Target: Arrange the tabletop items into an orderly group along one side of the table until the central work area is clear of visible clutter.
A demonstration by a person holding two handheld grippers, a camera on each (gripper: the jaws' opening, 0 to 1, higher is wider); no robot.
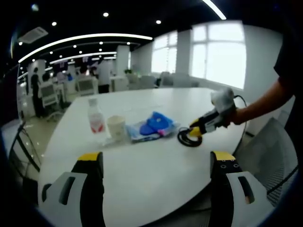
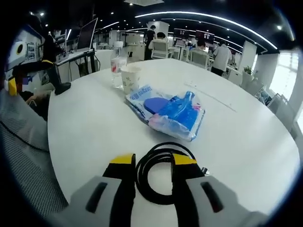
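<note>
A coiled black cable [image 2: 161,172] lies flat on the white table [image 2: 90,127], near its edge, and the right gripper [image 2: 154,161] stands over it with its jaws straddling one side of the coil, not visibly pinching it. Just beyond lies a blue plastic packet [image 2: 168,111], then a paper cup [image 2: 130,78] and a water bottle [image 2: 117,64] side by side. The left gripper [image 1: 156,158] hovers wide open, holding nothing, over bare tabletop short of these things

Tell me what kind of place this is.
Most likely an open-plan office: a large white table stands among rows of desks with monitors, people sit at workstations behind it, and long ceiling light strips run overhead.
</note>
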